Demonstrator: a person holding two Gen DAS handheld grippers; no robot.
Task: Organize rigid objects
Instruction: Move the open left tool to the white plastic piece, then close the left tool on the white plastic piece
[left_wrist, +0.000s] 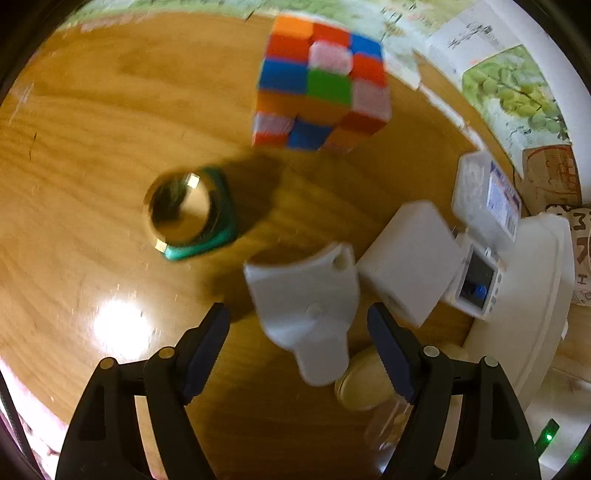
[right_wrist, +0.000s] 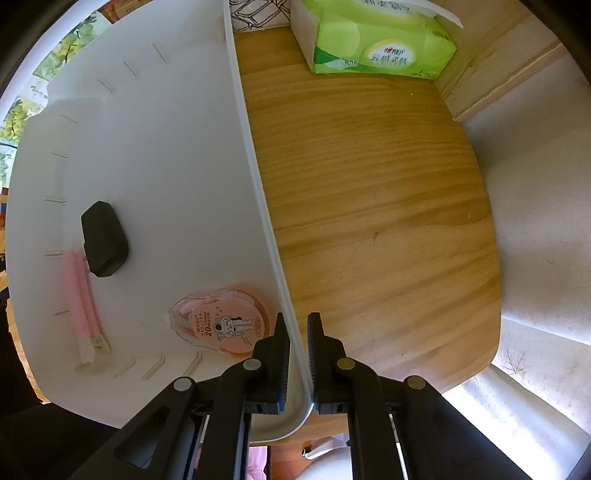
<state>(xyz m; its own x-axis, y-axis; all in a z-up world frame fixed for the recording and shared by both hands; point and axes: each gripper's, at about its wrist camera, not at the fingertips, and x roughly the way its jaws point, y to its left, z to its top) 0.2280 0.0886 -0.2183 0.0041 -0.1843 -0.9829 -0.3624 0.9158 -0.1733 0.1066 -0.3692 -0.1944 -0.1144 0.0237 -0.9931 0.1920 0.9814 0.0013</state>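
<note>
Left claw (left_wrist: 299, 354) gapes empty over my white plastic piece (left_wrist: 306, 306), probably light, stiff, slick, so I'd pinch its narrow neck; right claw (right_wrist: 295, 354) clamps bin rim (right_wrist: 255, 177).

Wooden table (left_wrist: 92, 155), colour cube (left_wrist: 321, 85), brass ring (left_wrist: 181, 210) on green block (left_wrist: 218, 236), white bin (right_wrist: 147, 147), tissue pack (right_wrist: 376, 40)

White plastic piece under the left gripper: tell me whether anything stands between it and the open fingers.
Nothing visible does. The white plastic piece lies on the wooden table, between the open fingers of the left gripper. A white box sits close on its right, and a round lid lies partly beneath it.
</note>
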